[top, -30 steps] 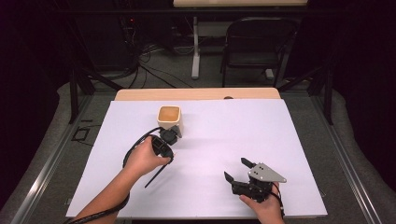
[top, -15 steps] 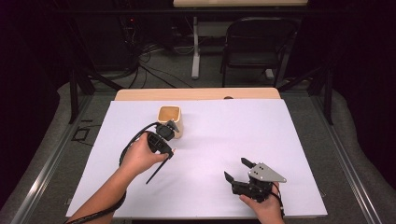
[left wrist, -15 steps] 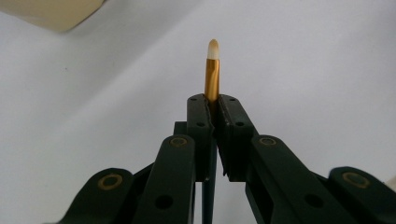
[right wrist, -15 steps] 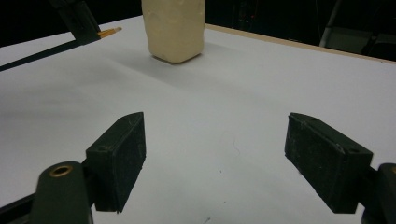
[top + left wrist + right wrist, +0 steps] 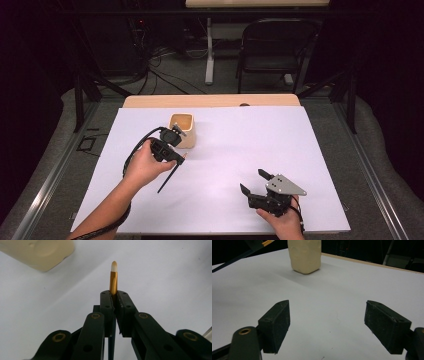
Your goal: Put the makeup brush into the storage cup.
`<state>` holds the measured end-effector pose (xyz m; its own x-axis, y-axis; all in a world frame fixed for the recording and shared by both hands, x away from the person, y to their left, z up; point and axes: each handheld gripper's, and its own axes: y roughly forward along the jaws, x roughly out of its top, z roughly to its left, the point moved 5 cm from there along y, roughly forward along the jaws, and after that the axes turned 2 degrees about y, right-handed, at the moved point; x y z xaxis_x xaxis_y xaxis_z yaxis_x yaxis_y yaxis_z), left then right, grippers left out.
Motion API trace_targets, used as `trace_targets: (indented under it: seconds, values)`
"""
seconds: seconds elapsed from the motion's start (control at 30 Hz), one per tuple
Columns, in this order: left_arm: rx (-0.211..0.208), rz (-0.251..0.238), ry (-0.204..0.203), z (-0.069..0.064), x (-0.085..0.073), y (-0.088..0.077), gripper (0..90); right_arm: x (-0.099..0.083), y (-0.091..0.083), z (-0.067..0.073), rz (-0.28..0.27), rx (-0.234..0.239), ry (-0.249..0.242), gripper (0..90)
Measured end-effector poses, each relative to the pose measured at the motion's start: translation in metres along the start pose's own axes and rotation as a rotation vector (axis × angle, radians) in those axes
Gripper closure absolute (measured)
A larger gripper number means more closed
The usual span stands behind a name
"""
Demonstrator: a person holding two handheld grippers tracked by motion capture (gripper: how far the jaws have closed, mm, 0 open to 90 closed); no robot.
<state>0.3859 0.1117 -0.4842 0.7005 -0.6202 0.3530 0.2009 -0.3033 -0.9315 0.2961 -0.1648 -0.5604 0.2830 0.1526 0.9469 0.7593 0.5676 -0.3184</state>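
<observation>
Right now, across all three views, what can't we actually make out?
- Inside of the cream cup: in the high view it is too small and dim to tell whether it holds anything; the left gripper view cuts it at the top edge.
- The brush: its handle is hidden behind the shut jaws of the left gripper.
- The right gripper, jaws open: the hand under it is cut by the bottom edge in the high view.
</observation>
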Motion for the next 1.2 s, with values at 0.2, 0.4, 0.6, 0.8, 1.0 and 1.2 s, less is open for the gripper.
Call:
trace_targets:
  seconds: [0.2,0.4,0.6,0.8,1.0,1.2]
  values:
    - [-0.001,-0.027,0.006,-0.001,-0.001,-0.002,83.8,0.000,0.000,0.000,0.002,0.000,0.000,20.4]
    - [-0.001,-0.055,0.014,0.000,-0.001,-0.003,83.8,0.000,0.000,0.000,0.001,-0.001,0.001,20.4]
    - [-0.008,-0.114,0.020,0.000,-0.003,-0.007,83.8,0.000,0.000,0.000,0.001,-0.001,-0.002,20.4]
    - [-0.055,-0.201,0.020,-0.001,-0.008,-0.015,83.9,0.000,0.000,0.000,0.004,0.000,-0.003,20.4]
    - [-0.084,-0.285,0.017,-0.006,-0.013,-0.019,83.9,0.000,0.001,0.001,0.001,0.001,-0.004,20.4]
    - [-0.112,-0.340,0.026,-0.013,-0.015,-0.023,83.9,0.000,0.001,0.002,0.005,0.002,-0.008,20.4]
